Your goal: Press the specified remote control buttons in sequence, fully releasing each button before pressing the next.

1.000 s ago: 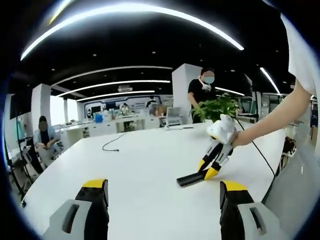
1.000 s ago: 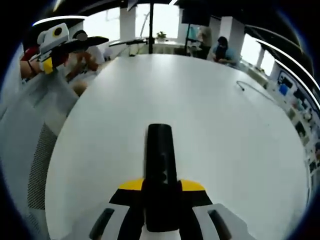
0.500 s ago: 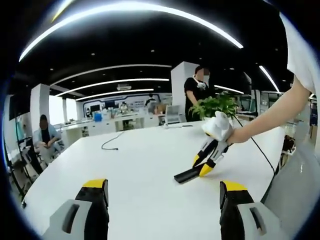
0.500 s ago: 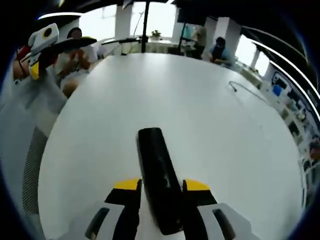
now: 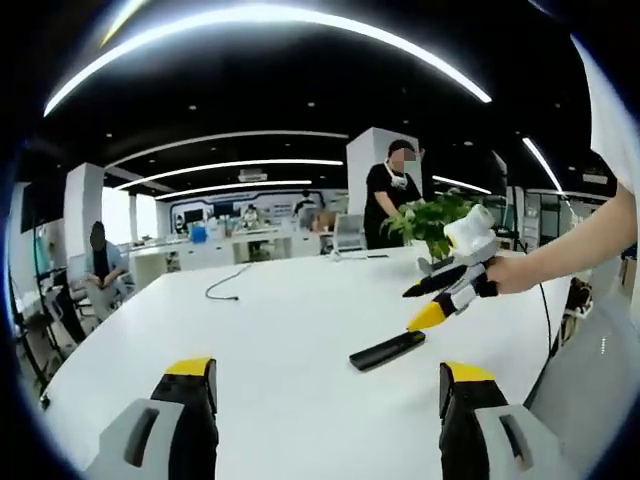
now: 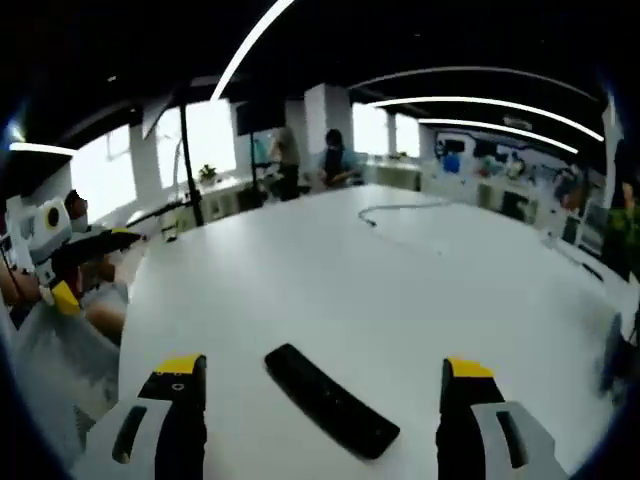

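While both tongs (image 5: 327,385) (image 6: 323,385) gape empty, remote (image 6: 331,400) flat on table (image 6: 300,290).

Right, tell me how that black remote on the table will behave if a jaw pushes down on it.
The remote lies flat on the smooth white table, so it will probably slide rather than tip. Its slim, straight body looks rigid and likely light. An off-centre push may spin it.
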`<state>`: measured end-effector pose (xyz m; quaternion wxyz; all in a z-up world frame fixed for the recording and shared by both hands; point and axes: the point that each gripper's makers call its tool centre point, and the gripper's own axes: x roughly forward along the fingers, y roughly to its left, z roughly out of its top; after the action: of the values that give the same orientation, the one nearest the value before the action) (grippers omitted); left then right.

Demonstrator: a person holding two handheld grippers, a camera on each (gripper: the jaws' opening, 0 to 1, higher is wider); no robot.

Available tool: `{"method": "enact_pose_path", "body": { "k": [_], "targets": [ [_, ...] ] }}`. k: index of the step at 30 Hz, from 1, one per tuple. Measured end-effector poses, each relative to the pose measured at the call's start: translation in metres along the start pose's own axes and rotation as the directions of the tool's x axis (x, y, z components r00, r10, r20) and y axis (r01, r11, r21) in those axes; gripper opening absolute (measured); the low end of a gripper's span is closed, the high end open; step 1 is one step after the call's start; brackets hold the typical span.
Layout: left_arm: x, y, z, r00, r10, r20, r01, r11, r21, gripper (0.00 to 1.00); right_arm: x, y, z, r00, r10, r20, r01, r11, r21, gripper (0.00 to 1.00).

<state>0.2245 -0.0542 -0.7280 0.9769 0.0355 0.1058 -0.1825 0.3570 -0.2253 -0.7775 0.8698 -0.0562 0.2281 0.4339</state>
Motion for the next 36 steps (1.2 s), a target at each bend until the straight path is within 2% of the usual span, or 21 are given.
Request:
{"method": "enact_pose_path", "body": {
  "k": [1, 3, 11, 20, 25, 29, 36],
  "targets": [
    [0.000, 0.000, 0.000, 1.000, -0.001, 0.000, 0.001, 1.000, 0.001, 0.95, -0.005, 0.001, 0.001, 1.000, 0.004, 0.010, -0.003, 1.000, -0.011, 0.98],
    [0.000, -0.002, 0.001, 1.000, -0.008, 0.004, 0.008, 1.000, 0.003, 0.95, -0.018, 0.003, 0.008, 0.998, -0.036, 0.060, 0.035, 0.999, 0.012, 0.99],
    [-0.001, -0.003, 0.002, 1.000, -0.015, 0.016, 0.015, 1.000, -0.010, 0.95, -0.053, 0.016, 0.005, 0.992, -0.085, 0.096, 0.078, 0.994, 0.074, 0.99],
    [0.000, -0.007, 0.002, 0.999, -0.039, 0.012, 0.039, 0.999, -0.007, 0.95, -0.092, 0.033, -0.001, 0.982, -0.154, 0.108, 0.150, 0.988, 0.047, 0.99],
    [0.000, -0.009, 0.001, 0.999, -0.047, 0.010, 0.047, 0.999, -0.003, 0.94, -0.106, 0.035, -0.008, 0.976, -0.190, 0.106, 0.182, 0.980, 0.079, 0.99],
    [0.000, -0.011, 0.002, 0.998, -0.054, 0.012, 0.054, 0.999, -0.003, 0.94, -0.122, 0.038, -0.009, 0.965, -0.225, 0.131, 0.210, 0.970, 0.122, 0.99],
    [0.000, -0.014, 0.002, 0.998, -0.069, 0.009, 0.069, 0.998, 0.005, 0.94, -0.143, 0.042, -0.022, 0.958, -0.267, 0.103, 0.254, 0.959, 0.128, 0.99]
  ]
}}
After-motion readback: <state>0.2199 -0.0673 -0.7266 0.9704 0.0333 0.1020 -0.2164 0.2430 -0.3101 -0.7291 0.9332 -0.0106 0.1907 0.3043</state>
